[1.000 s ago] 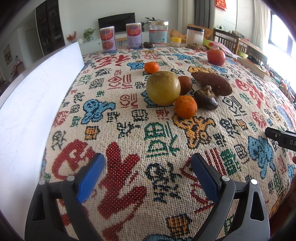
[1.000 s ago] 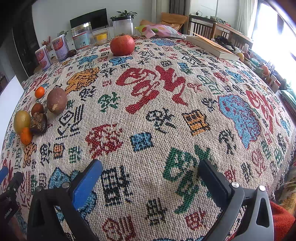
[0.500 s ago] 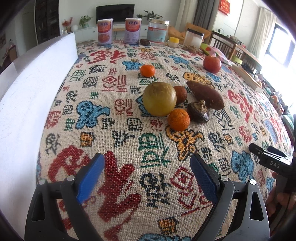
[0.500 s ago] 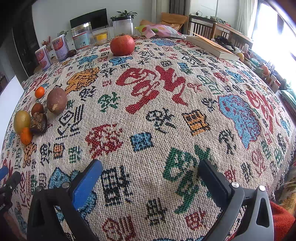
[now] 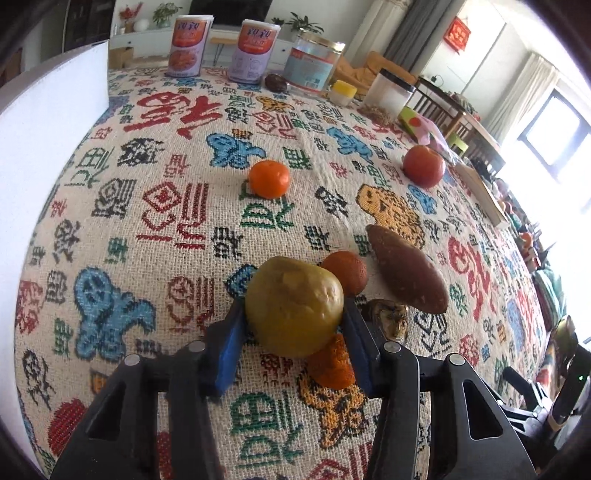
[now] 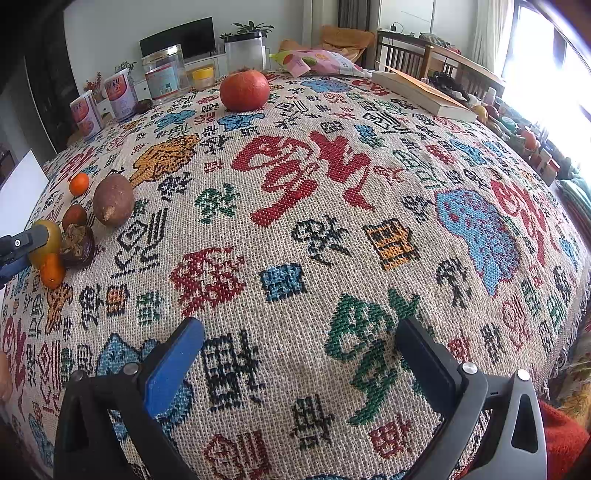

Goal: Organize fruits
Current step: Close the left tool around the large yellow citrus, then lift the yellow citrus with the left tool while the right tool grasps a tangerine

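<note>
The left gripper point(image 5: 293, 317) had black plastic arms with triangular cut-outs, filling the bottom of the frame, silver round screw heads along their tops and flat blue pads on its fingers point(image 5: 228, 349). The right gripper point(image 6: 299, 358) was of the same build at the bottom of its frame: black frame, silver screws, one blue pad facing the camera, the other seen from its dark back.

It was a lived-in home, a living and dining room in one. A woven cloth patterned with coloured characters point(image 6: 317, 229) covered the desk. Behind it stood a flat black television point(image 6: 181, 38) on a low white cabinet, green potted plants point(image 6: 251, 27), an orange-cushioned sofa point(image 6: 345, 37), dark wooden dining chairs point(image 6: 402, 57), curtained windows point(image 5: 535, 88) and a red paper wall ornament point(image 5: 459, 35).
</note>
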{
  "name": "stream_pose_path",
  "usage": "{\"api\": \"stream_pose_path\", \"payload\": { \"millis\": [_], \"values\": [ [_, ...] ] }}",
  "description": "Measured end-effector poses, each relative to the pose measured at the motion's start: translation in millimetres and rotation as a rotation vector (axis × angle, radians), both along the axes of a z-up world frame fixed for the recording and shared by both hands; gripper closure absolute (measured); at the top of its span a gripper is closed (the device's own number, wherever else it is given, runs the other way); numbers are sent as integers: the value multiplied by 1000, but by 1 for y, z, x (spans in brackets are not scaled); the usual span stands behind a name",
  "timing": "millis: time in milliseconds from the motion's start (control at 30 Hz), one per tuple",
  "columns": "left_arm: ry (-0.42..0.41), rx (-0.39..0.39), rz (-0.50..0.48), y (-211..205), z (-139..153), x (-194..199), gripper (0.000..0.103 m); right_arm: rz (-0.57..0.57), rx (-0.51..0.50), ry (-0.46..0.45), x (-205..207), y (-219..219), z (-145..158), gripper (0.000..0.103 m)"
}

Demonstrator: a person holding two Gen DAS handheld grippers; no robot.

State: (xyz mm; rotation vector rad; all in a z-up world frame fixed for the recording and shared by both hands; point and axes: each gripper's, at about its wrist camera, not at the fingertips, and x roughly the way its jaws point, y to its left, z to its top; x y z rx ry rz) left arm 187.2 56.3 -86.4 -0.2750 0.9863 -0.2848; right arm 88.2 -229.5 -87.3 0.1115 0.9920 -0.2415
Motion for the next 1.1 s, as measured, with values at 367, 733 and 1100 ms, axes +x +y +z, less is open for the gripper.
{"api": "stream_pose_path", "payload": {
  "millis": [367,733,1100],
  "values": [
    [-150,37,88,37,58,-85,51,353,538,-60,9,51,8,32],
    [-176,12,167,74,78,-137,51,338,428,-65,81,118,12,59],
    [-183,-12,173,84,87,-153,51,402,547,-2,40,125,3,56]
  ]
}}
